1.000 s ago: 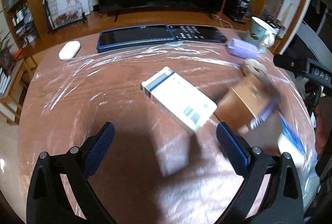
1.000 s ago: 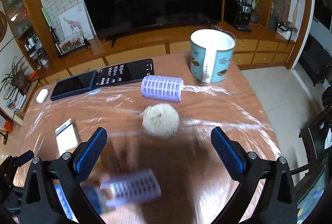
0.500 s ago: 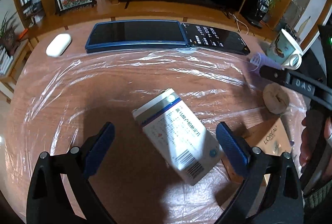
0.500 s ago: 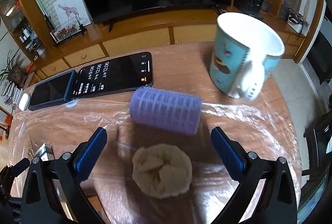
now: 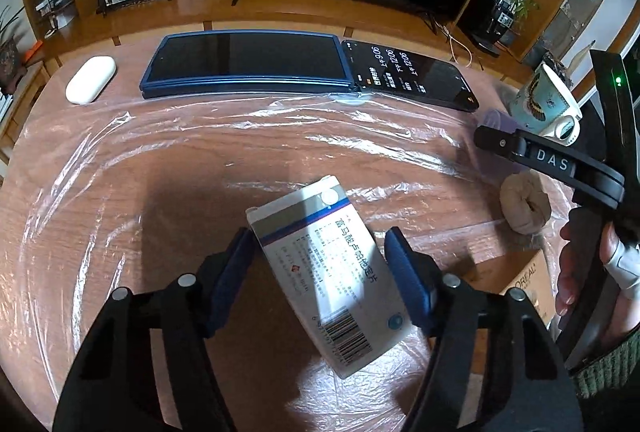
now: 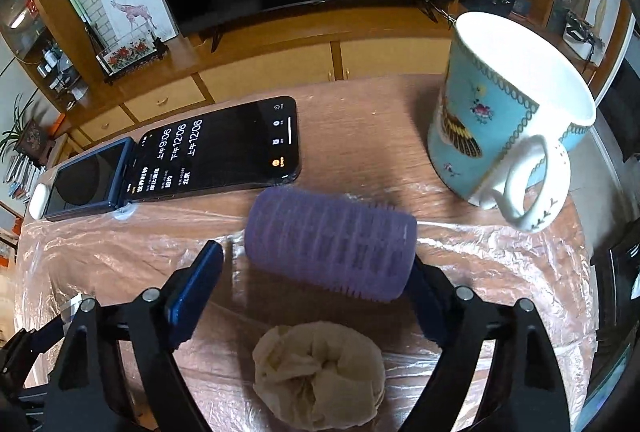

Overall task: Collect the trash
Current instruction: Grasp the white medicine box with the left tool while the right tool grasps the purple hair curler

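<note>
My left gripper [image 5: 320,256] has its blue pads on both sides of a white medicine box [image 5: 328,272] with a barcode, which lies on the plastic-covered table; the jaws have narrowed onto it. My right gripper [image 6: 316,272] is partly closed around a purple hair roller [image 6: 332,244]: the right pad touches its end, the left pad stands a little apart. A crumpled beige tissue ball [image 6: 320,372] lies just below the roller, between the gripper arms; it also shows in the left wrist view [image 5: 524,206]. A brown L'Oreal carton [image 5: 524,276] lies at the right.
A dark tablet [image 5: 248,58] and a lit phone [image 6: 216,148] lie at the table's far side. A white earbud case [image 5: 90,78] sits far left. A blue patterned mug [image 6: 504,116] stands right of the roller. Clear plastic film [image 5: 100,172] covers the table.
Both grippers moved forward and down. The left jaws narrowed onto the medicine box. The right jaws narrowed around the purple roller, which now fills the gap.
</note>
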`<state>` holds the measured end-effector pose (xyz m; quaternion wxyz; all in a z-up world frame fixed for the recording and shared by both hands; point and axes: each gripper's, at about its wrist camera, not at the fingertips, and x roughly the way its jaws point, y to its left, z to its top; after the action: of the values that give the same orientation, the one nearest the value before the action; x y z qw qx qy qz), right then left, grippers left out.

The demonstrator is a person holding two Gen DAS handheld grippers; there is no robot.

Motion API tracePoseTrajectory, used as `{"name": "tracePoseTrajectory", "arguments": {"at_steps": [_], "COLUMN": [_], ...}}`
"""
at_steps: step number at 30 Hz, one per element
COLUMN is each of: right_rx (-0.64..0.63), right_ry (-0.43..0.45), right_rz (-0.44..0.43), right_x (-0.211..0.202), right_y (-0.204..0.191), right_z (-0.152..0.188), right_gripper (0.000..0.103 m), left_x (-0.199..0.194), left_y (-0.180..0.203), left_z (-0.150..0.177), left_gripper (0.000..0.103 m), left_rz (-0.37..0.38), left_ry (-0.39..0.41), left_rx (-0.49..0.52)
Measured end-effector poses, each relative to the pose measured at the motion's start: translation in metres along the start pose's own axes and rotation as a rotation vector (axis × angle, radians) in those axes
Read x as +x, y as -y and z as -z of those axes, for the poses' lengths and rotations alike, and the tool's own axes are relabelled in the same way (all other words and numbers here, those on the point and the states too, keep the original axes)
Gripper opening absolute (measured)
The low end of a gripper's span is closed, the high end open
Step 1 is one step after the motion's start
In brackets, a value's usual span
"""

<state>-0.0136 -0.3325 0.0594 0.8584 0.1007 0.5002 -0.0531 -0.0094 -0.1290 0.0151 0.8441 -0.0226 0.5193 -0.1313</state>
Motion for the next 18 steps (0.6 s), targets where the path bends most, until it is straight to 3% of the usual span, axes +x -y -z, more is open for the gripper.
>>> {"name": "tracePoseTrajectory", "arguments": {"at_steps": [6,10,12,13,18], "right_rx": [-0.068,-0.077,-0.076,-0.072,-0.064], "right_ry": [0.01,0.024,0.029,0.031,0.061], "right_rz": [0.041,0.018,0.006,-0.003,-0.034], "right_x": [-0.001,-0.002,-0.003,-0.003,-0.013], "right_y": [-0.01,-0.011,-0.008,-0.006,0.002], "right_z": [0.001,0.003,0.005,0.006,0.01], "right_gripper": [0.067,0.067,0.067,0.067,0.067], "left_x": [0.005,0.007,0.006,0.004,0.001], "left_y": [0.012,0.02,0.02,0.02,0.016], "left_z": [0.0,0.004,0.006,0.007,0.011], "left_gripper": [0.069,0.069,0.062,0.053,0.052], "left_rz": [-0.073,-0.118,-0.123,-0.129,-0.1], "left_ry": [-0.025,-0.013,0.004,0.015,0.036], "left_rx": [0.064,0.122,0.131,0.133,0.119]}}
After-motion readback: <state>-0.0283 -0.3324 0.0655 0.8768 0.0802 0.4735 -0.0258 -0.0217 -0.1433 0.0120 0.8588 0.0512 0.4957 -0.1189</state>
